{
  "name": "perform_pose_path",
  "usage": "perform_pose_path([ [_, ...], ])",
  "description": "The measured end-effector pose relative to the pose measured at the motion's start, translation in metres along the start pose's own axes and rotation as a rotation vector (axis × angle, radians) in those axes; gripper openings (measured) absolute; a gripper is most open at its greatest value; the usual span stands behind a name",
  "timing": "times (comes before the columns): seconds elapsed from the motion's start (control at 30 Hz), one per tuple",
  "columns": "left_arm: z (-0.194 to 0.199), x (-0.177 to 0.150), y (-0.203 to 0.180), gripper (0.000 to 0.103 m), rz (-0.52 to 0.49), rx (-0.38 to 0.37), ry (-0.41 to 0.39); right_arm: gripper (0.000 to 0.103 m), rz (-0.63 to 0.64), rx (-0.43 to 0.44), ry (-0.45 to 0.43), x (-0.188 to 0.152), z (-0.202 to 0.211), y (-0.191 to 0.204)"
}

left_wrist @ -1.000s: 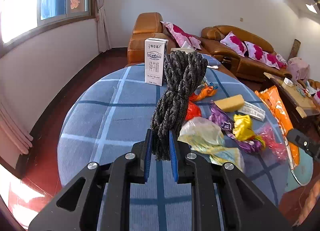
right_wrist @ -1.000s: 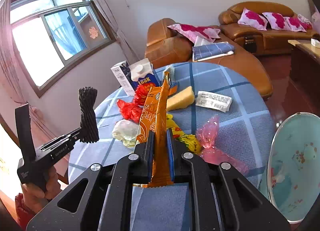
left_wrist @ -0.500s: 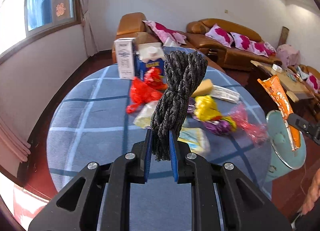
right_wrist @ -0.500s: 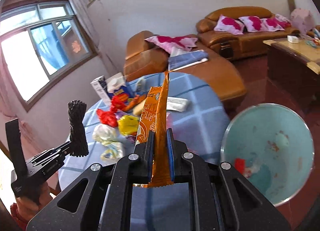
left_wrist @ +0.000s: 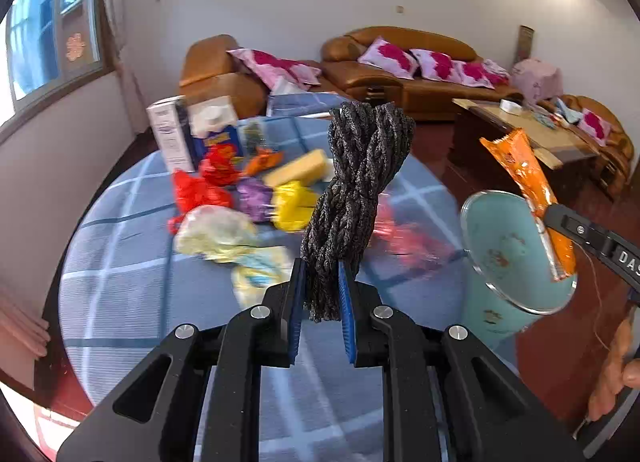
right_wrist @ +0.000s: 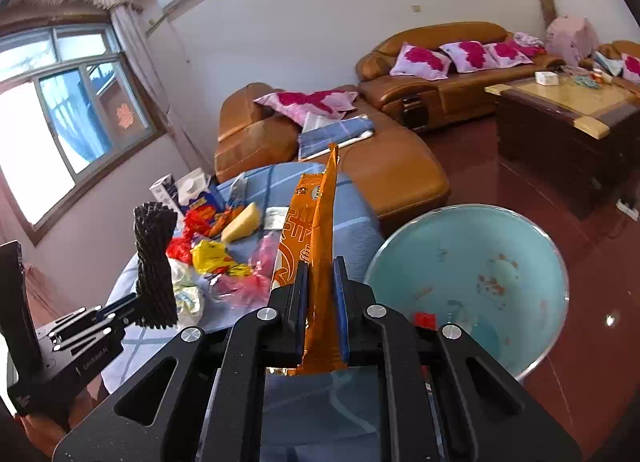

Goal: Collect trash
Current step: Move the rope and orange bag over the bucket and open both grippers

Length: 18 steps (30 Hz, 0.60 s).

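My left gripper (left_wrist: 322, 294) is shut on a dark grey braided rope bundle (left_wrist: 360, 181) and holds it upright above the blue checked table (left_wrist: 128, 282). It also shows in the right wrist view (right_wrist: 154, 266). My right gripper (right_wrist: 320, 302) is shut on an orange snack wrapper (right_wrist: 316, 242), held upright beside the rim of the light blue trash bin (right_wrist: 500, 274). The wrapper (left_wrist: 528, 197) shows over the bin (left_wrist: 504, 262) in the left wrist view. Several crumpled wrappers (left_wrist: 248, 201) lie on the table.
Two cartons (left_wrist: 192, 133) stand at the table's far edge, with a yellow sponge (left_wrist: 298, 171) near them. Brown leather sofas (right_wrist: 440, 73) with pink cushions stand behind. A wooden coffee table (right_wrist: 568, 121) is at the right on the red floor.
Both grippers have swung right toward the bin, still holding the rope and the wrapper. The bin now fills more of the right wrist view; the wrapper sits over the bin's mouth.
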<state>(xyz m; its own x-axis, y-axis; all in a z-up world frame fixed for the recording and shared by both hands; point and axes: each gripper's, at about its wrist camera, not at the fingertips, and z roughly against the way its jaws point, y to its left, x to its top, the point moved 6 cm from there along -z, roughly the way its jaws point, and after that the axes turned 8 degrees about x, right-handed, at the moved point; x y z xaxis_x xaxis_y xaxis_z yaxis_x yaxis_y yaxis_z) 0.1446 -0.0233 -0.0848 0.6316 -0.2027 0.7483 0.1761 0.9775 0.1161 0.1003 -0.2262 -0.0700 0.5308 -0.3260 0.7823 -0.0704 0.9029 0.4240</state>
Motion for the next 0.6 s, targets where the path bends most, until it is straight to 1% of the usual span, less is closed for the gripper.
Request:
perform_pose_path([
  [0.2,0.002,0.002,-0.041,0.016,-0.058,-0.039,-0.001,0.013,-0.022,-0.049,-0.029,0.002,0.015,-0.024],
  [0.37,0.003,0.007,-0.067,0.016,-0.098,-0.055,-0.012,0.013,-0.048,-0.081,-0.049,0.003,0.023,-0.042],
  [0.53,0.001,0.015,-0.094,0.016,-0.126,-0.067,-0.024,0.013,-0.056,-0.139,-0.063,0.003,0.027,-0.062],
  [0.6,-0.002,0.019,-0.107,0.016,-0.132,-0.08,-0.017,0.013,-0.067,-0.168,-0.063,0.002,0.028,-0.073],
])
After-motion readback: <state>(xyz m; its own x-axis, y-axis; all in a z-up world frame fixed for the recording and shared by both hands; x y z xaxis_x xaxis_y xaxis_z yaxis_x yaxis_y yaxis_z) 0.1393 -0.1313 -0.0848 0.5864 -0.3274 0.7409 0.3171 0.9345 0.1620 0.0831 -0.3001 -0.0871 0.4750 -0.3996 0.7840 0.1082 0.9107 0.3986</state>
